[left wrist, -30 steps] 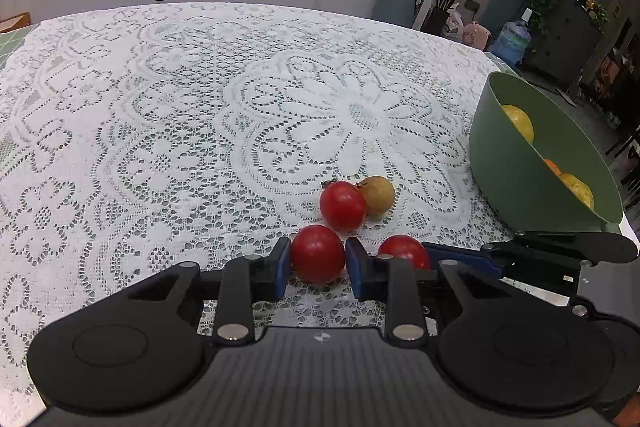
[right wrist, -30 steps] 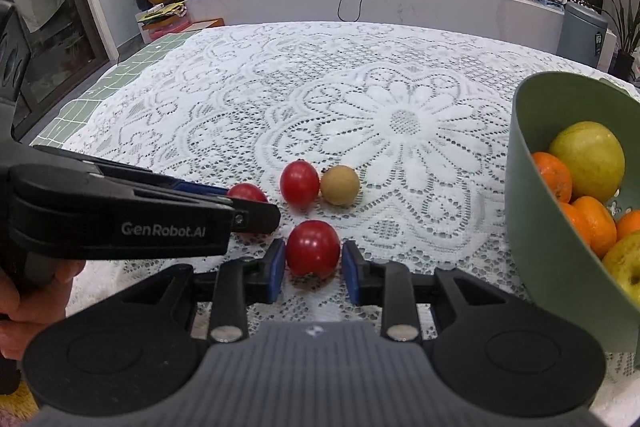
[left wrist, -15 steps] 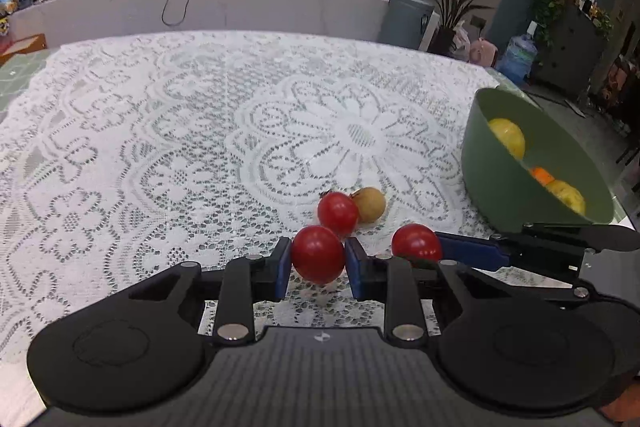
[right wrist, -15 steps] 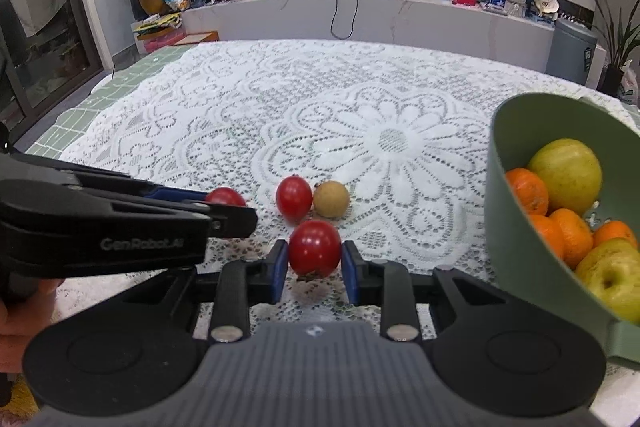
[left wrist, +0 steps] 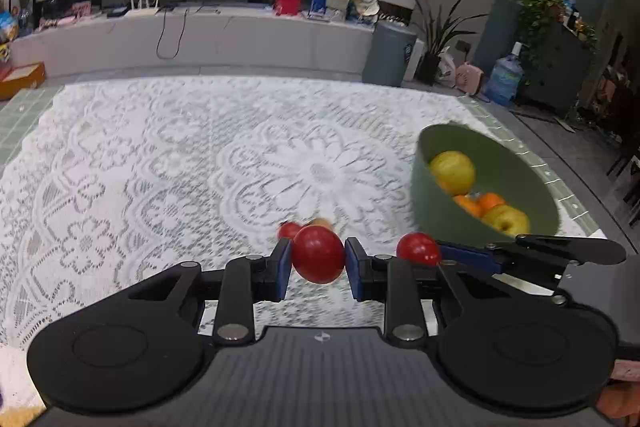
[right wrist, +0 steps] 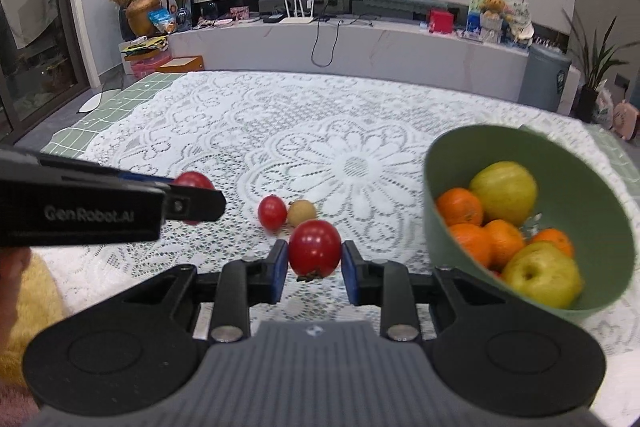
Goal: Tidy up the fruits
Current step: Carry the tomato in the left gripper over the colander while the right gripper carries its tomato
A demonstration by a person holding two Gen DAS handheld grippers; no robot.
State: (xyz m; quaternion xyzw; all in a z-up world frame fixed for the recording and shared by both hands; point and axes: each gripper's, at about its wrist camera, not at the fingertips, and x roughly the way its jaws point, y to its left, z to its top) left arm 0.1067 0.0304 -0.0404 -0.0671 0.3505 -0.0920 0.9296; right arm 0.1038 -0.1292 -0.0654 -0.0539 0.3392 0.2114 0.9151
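My left gripper point(left wrist: 316, 269) is shut on a red tomato point(left wrist: 318, 254), held above the lace cloth. My right gripper point(right wrist: 314, 265) is shut on another red tomato point(right wrist: 315, 248), also off the table. In the left wrist view the right gripper's tomato point(left wrist: 418, 248) shows at the tip of its blue fingers point(left wrist: 468, 255). In the right wrist view the left gripper's tomato point(right wrist: 192, 181) peeks above the black left gripper body. A third red tomato point(right wrist: 272, 213) and a small brown fruit point(right wrist: 302, 213) lie side by side on the cloth. The green bowl point(right wrist: 608, 227) stands to the right.
The bowl holds yellow-green apples point(right wrist: 504, 193) and several oranges point(right wrist: 460, 207). A white lace cloth point(right wrist: 340, 147) covers the table, with green tablecloth at its left edge point(right wrist: 72, 143). A hand point(right wrist: 12, 287) grips the left gripper's handle. Beyond the far edge runs a low shelf.
Both grippers rose off the cloth, each carrying its tomato. The bowl and the two fruits left on the table now look farther below and ahead.
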